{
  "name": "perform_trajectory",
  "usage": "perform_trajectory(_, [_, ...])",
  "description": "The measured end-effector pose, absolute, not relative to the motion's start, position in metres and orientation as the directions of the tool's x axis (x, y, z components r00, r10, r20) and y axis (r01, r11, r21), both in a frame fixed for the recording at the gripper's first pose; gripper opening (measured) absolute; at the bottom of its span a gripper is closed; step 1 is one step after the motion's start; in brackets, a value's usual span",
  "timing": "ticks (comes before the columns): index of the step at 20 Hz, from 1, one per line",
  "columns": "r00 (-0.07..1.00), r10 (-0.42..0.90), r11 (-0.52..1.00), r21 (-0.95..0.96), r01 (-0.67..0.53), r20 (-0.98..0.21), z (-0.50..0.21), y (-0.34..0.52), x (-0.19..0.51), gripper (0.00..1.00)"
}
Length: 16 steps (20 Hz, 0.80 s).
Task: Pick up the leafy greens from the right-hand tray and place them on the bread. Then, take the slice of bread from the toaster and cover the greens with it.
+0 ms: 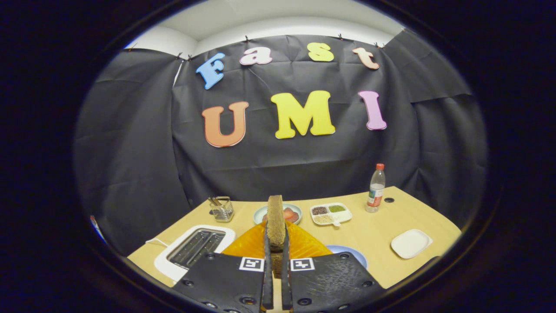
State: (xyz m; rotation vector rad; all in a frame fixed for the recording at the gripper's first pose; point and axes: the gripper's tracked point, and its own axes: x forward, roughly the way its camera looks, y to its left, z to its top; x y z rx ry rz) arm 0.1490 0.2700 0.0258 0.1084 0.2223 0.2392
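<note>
Nearest the camera, the gripper (pixel 276 261) has its two fingers closed on a slice of brown bread (pixel 275 222), which stands on edge between them and rises above their tips. Both fingers press on its faces, so the slice is held and lifted clear of the white toaster (pixel 173 257), which sits just to the left of the fingers with its slots empty.

Just beyond the fingers lies an orange plate or board (pixel 306 246), largely hidden by the slice and the gripper, with the rim of a pale blue plate (pixel 351 253) beside it. Whether the lower bread and the leafy greens already lie there cannot be told, since the gripper covers that spot.

Judging by this, the toaster pick is done, and the greens step is probably done as well. What remains is to carry the slice over the stack, turn it flat and set it down on the greens.

Farther off on the wooden table (pixel 373 230) stand a small empty white tray (pixel 411 243), a divided dish of seeds and greens (pixel 331 213), a plate with something red (pixel 291 213), a wire utensil holder (pixel 222 209) and a plastic bottle (pixel 376 188).
</note>
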Motion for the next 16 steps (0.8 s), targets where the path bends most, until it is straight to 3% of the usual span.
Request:
perform_trajectory(13, [0.901, 0.323, 0.846, 0.515, -0.137, -0.291, -0.092, 0.234, 0.186, 0.07])
perform_trajectory(16, [0.889, 0.316, 0.848, 0.519, -0.108, -0.331, -0.115, 0.221, 0.190, 0.07])
